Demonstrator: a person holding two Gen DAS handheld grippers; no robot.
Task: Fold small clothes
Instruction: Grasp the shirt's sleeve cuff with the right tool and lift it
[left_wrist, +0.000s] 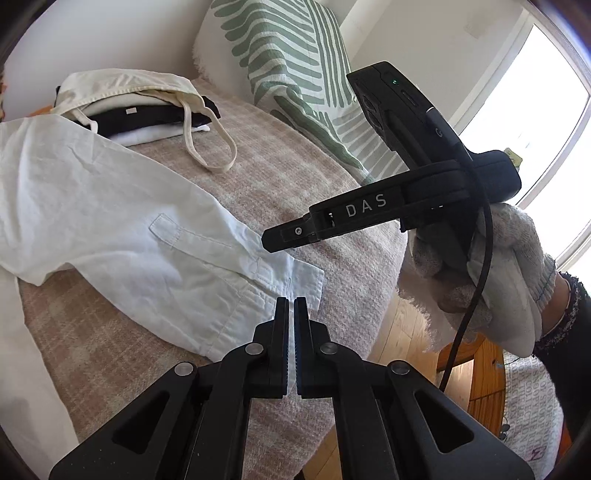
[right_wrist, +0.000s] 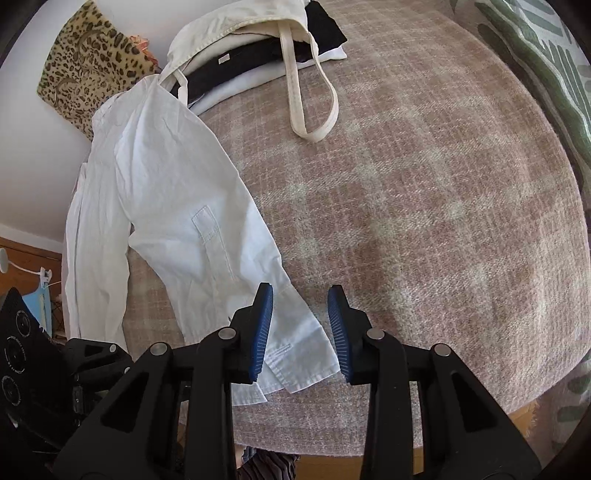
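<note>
Left wrist view: the left gripper (left_wrist: 291, 306) had its jaws pressed together, nipping the hem edge of the white shirt (left_wrist: 110, 206), which lay spread across the plaid blanket (left_wrist: 295, 177).
Right tool, same view: the right gripper (left_wrist: 267, 240) hung just above the shirt's lower corner, held in a gloved hand (left_wrist: 491, 280).
Background: a cream tote bag (left_wrist: 122, 88) with folded dark and white clothes sat behind, beside a leaf-print cushion (left_wrist: 295, 66).
Right wrist view: the right gripper (right_wrist: 301, 295) stood partly spread, straddling the shirt's cuff (right_wrist: 299, 354) without pinching it.
Step in hand: probably securing two hold points.
Next move: likely closing on the cuff, then lifting both together.
</note>
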